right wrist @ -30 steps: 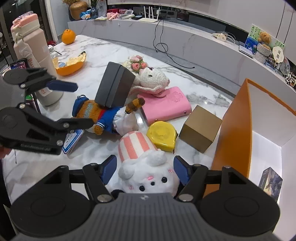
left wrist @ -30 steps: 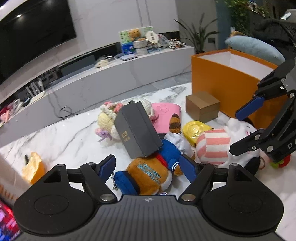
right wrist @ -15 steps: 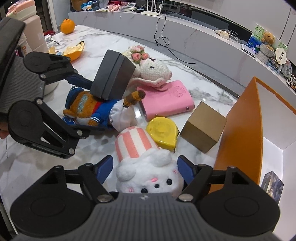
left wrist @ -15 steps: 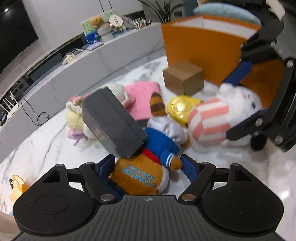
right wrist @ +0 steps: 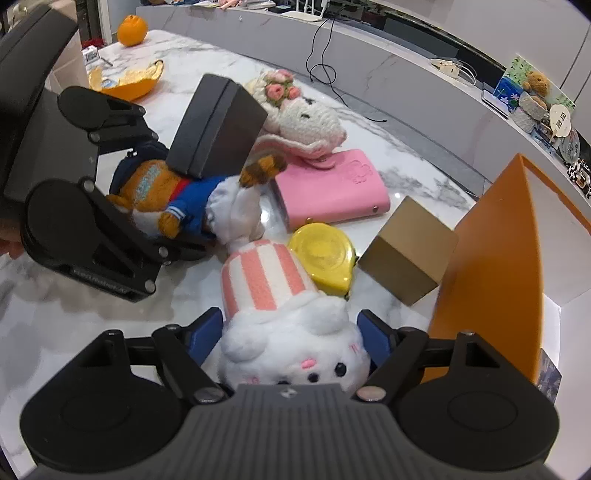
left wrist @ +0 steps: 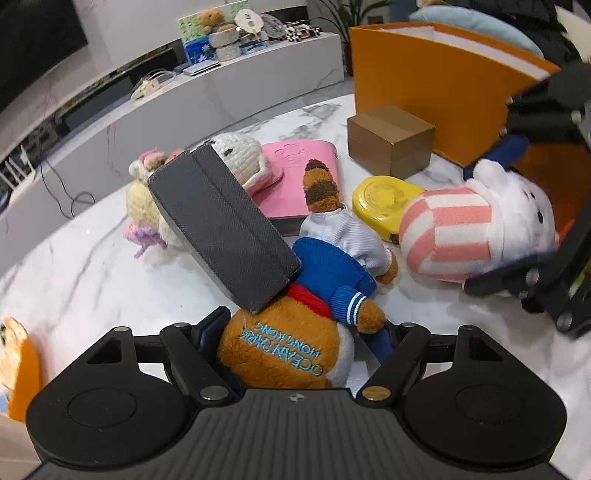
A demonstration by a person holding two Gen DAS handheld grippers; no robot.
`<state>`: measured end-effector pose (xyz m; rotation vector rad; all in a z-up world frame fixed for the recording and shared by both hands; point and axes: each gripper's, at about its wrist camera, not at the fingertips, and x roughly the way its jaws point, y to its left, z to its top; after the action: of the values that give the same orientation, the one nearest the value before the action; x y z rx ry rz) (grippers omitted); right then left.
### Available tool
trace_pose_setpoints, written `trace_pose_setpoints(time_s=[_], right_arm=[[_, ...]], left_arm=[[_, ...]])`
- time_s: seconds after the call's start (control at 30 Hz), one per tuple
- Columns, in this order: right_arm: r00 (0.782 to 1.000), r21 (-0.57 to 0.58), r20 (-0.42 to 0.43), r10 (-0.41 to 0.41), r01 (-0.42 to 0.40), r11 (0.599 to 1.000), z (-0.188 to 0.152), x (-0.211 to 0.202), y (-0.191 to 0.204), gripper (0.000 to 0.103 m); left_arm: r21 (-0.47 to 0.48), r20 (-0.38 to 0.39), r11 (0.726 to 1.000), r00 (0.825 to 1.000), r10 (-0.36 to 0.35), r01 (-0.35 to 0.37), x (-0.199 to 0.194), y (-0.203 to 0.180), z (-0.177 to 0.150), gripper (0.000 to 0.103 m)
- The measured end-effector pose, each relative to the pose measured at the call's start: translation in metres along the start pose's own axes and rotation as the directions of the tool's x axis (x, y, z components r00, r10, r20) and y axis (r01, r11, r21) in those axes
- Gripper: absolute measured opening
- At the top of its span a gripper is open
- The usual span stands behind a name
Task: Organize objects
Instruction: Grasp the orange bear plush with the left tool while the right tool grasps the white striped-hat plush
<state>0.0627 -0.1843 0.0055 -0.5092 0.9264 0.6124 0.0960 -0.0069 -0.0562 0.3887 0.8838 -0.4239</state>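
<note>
My left gripper (left wrist: 297, 332) straddles the head of an orange bear plush (left wrist: 284, 347) in a blue jacket that lies on the marble table. Its jaws are closing, and the pads do not visibly squeeze the bear. A dark grey box (left wrist: 221, 229) leans on the bear's back. My right gripper (right wrist: 290, 332) is around the head of a white plush (right wrist: 291, 354) with a pink-striped hat. Its jaws are opening, with blue pads on either side of the plush. Both plush toys rest on the tabletop. The right wrist view also shows the left gripper (right wrist: 173, 192) over the bear (right wrist: 155, 188).
An open orange box (right wrist: 491, 258) stands on the right. A brown carton (right wrist: 406, 251), a yellow round case (right wrist: 321, 251), a pink wallet (right wrist: 332, 192) and a crocheted doll (right wrist: 303, 118) lie beyond the plush toys. Orange peel (right wrist: 125, 81) and an orange (right wrist: 132, 25) sit far left.
Both grippers have come down closer to the table. The left now has the bear's head between its fingers. The right gripper's fingers have spread wider around the white plush.
</note>
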Motion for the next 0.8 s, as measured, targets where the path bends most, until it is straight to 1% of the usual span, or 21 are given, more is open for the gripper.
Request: trace_pose_setpoints(time_s=[0.03, 0.1, 0.13, 0.3, 0.53, 0.63, 0.8], right_arm=[[1.000, -0.010, -0.005, -0.012, 0.011, 1.000, -0.001, 0.002, 0.002, 0.083], [0.999, -0.027, -0.015, -0.031, 0.031, 0.999, -0.003, 0.005, 0.004, 0.083], [0.999, -0.030, -0.021, -0.036, 0.035, 0.999, -0.003, 0.007, 0.005, 0.083], [0.999, -0.028, -0.029, -0.037, 0.036, 0.999, -0.004, 0.008, 0.005, 0.083], [0.999, -0.019, -0.037, -0.008, 0.007, 1.000, -0.006, 0.004, 0.007, 0.080], [0.999, -0.021, -0.044, 0.012, -0.013, 1.000, -0.008, 0.002, 0.010, 0.079], [0.998, -0.042, -0.050, 0.030, -0.032, 0.999, -0.015, -0.004, 0.020, 0.079]], left_arm=[[-0.015, 0.001, 1.000, 1.000, -0.003, 0.003, -0.001, 0.001, 0.000, 0.087], [-0.032, 0.005, 0.999, 1.000, -0.001, 0.002, -0.003, 0.001, -0.002, 0.081], [-0.043, 0.006, 0.999, 1.000, -0.001, 0.001, -0.005, 0.001, -0.003, 0.075], [-0.084, -0.014, 0.996, 1.000, 0.011, -0.012, -0.013, -0.002, -0.009, 0.074], [-0.151, -0.044, 0.988, 0.999, 0.029, -0.035, -0.029, -0.010, -0.024, 0.074], [-0.156, -0.050, 0.986, 0.998, 0.045, -0.052, -0.037, -0.018, -0.033, 0.074], [-0.179, -0.061, 0.982, 0.997, 0.052, -0.062, -0.049, -0.029, -0.044, 0.074]])
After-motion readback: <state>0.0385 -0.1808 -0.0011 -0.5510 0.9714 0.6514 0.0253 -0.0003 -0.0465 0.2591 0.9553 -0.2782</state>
